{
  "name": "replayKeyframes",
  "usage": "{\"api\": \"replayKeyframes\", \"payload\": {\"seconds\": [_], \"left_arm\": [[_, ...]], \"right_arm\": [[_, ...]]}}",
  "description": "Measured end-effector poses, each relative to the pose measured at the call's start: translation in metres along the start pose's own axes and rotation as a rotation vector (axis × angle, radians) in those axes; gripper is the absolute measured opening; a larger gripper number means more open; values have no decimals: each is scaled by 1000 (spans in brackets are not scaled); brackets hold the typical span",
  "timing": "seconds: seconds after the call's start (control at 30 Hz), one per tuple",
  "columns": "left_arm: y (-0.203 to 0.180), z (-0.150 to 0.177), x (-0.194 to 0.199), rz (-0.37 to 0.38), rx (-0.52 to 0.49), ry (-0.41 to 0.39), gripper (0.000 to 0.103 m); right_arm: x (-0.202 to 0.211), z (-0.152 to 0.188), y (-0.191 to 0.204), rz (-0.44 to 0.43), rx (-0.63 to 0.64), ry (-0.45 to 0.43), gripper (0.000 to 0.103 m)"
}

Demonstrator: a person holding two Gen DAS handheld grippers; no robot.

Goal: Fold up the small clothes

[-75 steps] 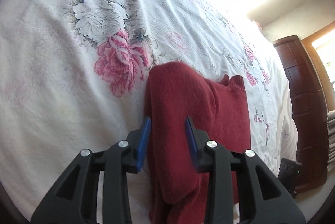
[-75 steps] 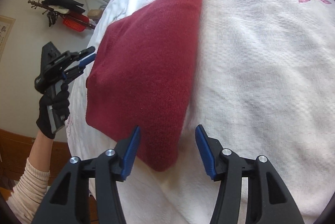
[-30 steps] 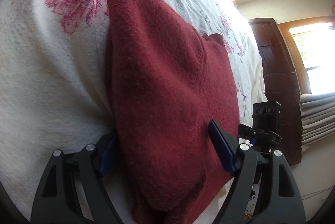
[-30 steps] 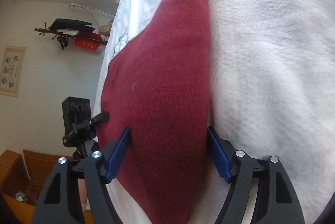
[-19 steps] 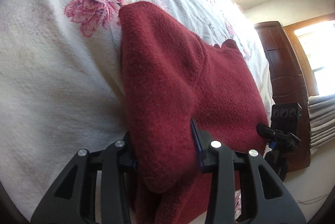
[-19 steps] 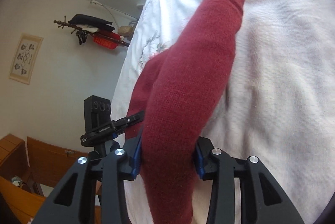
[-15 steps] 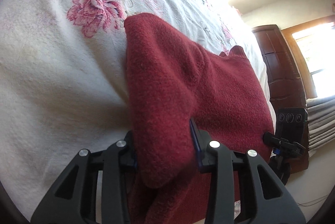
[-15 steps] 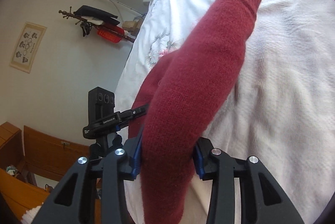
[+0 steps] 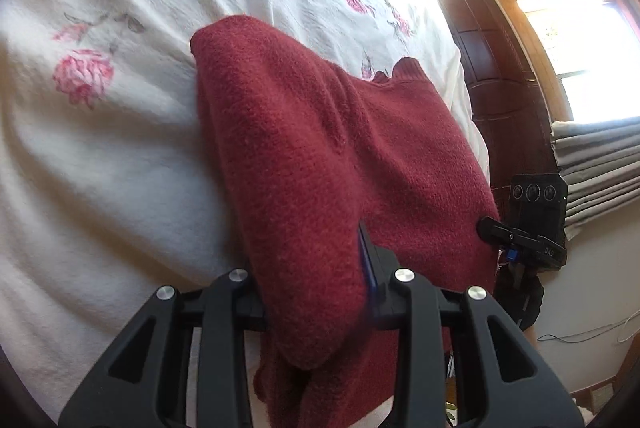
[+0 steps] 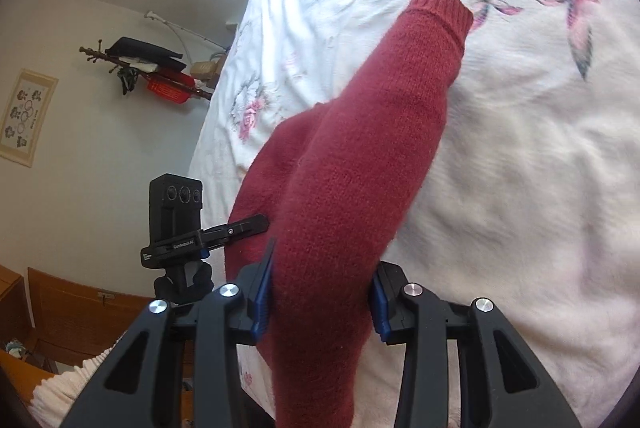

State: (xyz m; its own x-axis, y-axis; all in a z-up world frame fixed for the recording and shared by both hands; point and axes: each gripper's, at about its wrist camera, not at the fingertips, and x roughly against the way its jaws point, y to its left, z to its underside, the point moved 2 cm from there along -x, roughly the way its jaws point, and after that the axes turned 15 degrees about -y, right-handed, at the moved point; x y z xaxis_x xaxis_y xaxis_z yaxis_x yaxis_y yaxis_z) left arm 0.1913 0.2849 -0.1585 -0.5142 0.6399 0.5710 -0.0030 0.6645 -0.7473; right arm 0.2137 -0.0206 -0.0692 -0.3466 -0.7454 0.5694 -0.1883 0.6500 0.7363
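Both tongs, gaping over the sweater (image 9: 320,155) a second ago, have since clamped on its near edge and lifted it off the bed (image 9: 100,167). Left tongs (image 9: 316,292): jaws pinched on a thick fold. Right tongs (image 10: 320,292): jaws pinched on the sleeve side; the cuff (image 10: 440,7) trails towards the bed's far side. Judgement: fold-over starting. Lettering on the left unit, seen from the right camera, too small to read surely.

"GenRobot.AI" — left tool (image 10: 316,292)
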Motion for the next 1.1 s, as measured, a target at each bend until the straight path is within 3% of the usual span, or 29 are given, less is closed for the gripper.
{"api": "replayKeyframes", "payload": {"seconds": [0.07, 0.2, 0.23, 0.33, 0.47, 0.53, 0.57, 0.6, 0.67, 0.73, 0.93, 1.1], "left_arm": [[-5, 4, -9, -42, -39, 2, 32], [11, 2, -11, -116, -16, -16, 48], [14, 2, -11, -127, -10, -22, 57], [22, -2, -19, -83, 19, 3, 63], [19, -2, -39, 40, 90, 37, 61], [19, 1, -49, 46, 102, 40, 50], [18, 1, -51, 50, 111, 32, 47], [19, 2, -49, 63, 125, 23, 36], [15, 3, -44, 97, 144, 0, 30], [6, 8, -35, 105, 123, -11, 29], [-44, 37, 10, 153, 42, -58, 29], [-48, 60, 6, 111, -6, -64, 30]], "right_arm": [[1, 5, -17, 14, -24, -8, 40], [-11, 12, -40, 25, -25, 4, 40], [-14, 13, -42, 25, -26, 3, 41], [-18, 13, -56, 13, -51, -2, 44], [-32, 13, -66, 22, -70, 17, 59], [-40, 13, -72, 17, -89, 21, 62], [-44, 13, -71, 15, -101, 23, 62], [-46, 12, -72, 17, -110, 22, 62], [-41, 11, -71, 12, -107, 16, 51], [-29, 8, -63, -19, -102, 1, 45], [21, 9, -25, -52, -14, -25, 44], [39, 26, -30, -7, 8, -24, 44]]}}
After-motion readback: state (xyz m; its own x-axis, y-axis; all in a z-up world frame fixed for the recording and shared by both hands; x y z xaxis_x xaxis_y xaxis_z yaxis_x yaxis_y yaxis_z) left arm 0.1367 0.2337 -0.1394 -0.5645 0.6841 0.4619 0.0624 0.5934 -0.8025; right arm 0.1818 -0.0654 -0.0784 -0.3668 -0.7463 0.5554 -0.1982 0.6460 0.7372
